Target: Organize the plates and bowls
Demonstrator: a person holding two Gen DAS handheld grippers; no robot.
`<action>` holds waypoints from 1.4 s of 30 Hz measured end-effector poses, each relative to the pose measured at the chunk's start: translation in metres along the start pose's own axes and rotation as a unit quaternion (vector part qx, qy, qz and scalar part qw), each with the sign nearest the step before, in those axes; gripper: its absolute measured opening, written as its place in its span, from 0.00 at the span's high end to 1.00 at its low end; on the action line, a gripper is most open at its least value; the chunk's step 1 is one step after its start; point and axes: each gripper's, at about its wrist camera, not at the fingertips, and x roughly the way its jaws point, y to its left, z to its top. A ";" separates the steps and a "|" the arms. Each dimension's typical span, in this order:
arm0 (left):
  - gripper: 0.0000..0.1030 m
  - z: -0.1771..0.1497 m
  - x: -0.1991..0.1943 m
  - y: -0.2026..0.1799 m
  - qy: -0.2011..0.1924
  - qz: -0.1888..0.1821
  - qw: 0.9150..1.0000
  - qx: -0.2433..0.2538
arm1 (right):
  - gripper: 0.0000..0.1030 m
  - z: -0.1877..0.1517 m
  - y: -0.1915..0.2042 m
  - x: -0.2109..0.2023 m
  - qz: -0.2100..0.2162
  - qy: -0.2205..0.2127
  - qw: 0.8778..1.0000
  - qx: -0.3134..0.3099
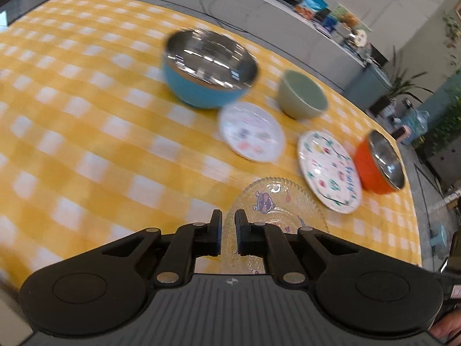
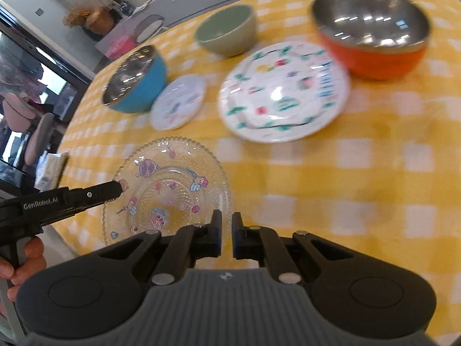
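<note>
A clear glass plate (image 1: 273, 201) with cartoon prints is held by its rim from two sides. My left gripper (image 1: 228, 219) is shut on its near edge; in the right wrist view its black tip (image 2: 118, 187) grips the left rim of the glass plate (image 2: 173, 178). My right gripper (image 2: 226, 220) is shut on the plate's right rim. On the yellow checked cloth (image 1: 86, 144) stand a blue steel bowl (image 1: 201, 92), a green bowl (image 1: 302, 98) and an orange steel bowl (image 1: 371, 167). Between them lie a small white plate (image 1: 250, 132) and a larger patterned plate (image 1: 328, 170).
The larger patterned plate (image 2: 282, 92) lies just beyond the glass plate, touching the orange bowl (image 2: 374, 54). The table's edge runs close behind the left gripper at the lower left of the right wrist view. A grey counter (image 1: 288, 8) with packets stands behind the table.
</note>
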 end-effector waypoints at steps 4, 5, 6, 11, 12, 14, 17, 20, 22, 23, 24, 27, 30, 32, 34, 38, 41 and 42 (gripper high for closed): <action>0.90 0.014 -0.006 0.026 0.003 0.020 1.000 -0.004 | 0.96 -0.007 0.027 0.021 0.022 -0.002 1.000 0.010; 0.90 0.016 -0.008 0.034 0.003 0.026 1.000 -0.007 | 0.96 -0.008 0.033 0.026 0.026 -0.002 1.000 0.010; 0.90 0.019 -0.007 0.041 0.003 0.032 0.999 -0.013 | 0.97 -0.009 0.039 0.030 0.029 -0.003 0.999 0.012; 0.89 0.028 -0.004 0.070 0.006 0.053 0.998 -0.036 | 0.97 -0.010 0.061 0.052 0.043 -0.001 0.999 0.021; 0.89 0.030 -0.003 0.075 0.007 0.056 0.998 -0.039 | 0.97 -0.011 0.064 0.057 0.046 0.000 0.999 0.024; 0.89 0.033 -0.002 0.085 0.010 0.056 0.997 -0.047 | 0.97 -0.011 0.068 0.065 0.054 0.004 0.998 0.029; 0.88 0.037 0.003 0.096 0.011 0.056 0.996 -0.062 | 0.97 -0.015 0.074 0.071 0.060 0.003 0.998 0.029; 0.88 0.038 0.006 0.102 0.008 0.057 0.996 -0.069 | 0.97 -0.015 0.079 0.073 0.065 -0.005 0.998 0.027; 0.87 0.038 0.008 0.105 0.009 0.055 0.996 -0.073 | 0.97 -0.014 0.079 0.073 0.068 -0.009 0.997 0.029; 0.87 0.037 0.009 0.107 0.009 0.054 0.996 -0.075 | 0.97 -0.014 0.078 0.073 0.070 -0.010 0.997 0.029; 0.87 0.037 0.010 0.108 0.009 0.052 0.996 -0.078 | 0.97 -0.014 0.078 0.073 0.072 -0.011 0.997 0.029; 0.86 0.036 0.014 0.112 0.007 0.048 0.995 -0.084 | 0.97 -0.012 0.078 0.073 0.072 -0.019 0.997 0.026; 0.85 0.035 0.016 0.112 0.008 0.052 0.995 -0.079 | 0.97 -0.012 0.080 0.073 0.070 -0.022 0.997 0.019; 0.85 0.033 0.015 0.111 0.009 0.055 0.996 -0.073 | 0.97 -0.012 0.081 0.074 0.069 -0.019 0.997 0.016; 0.85 0.030 0.013 0.109 0.011 0.059 0.996 -0.066 | 0.97 -0.014 0.081 0.075 0.067 -0.014 0.998 0.014; 0.85 0.028 0.012 0.108 0.013 0.061 0.996 -0.058 | 0.97 -0.015 0.083 0.074 0.065 -0.009 0.998 0.010; 0.85 0.027 0.013 0.105 0.011 0.068 0.996 -0.048 | 0.97 -0.016 0.084 0.075 0.060 -0.012 0.998 0.002; 0.85 0.027 0.013 0.104 0.010 0.069 0.997 -0.046 | 0.97 -0.015 0.084 0.075 0.059 -0.012 0.998 -0.001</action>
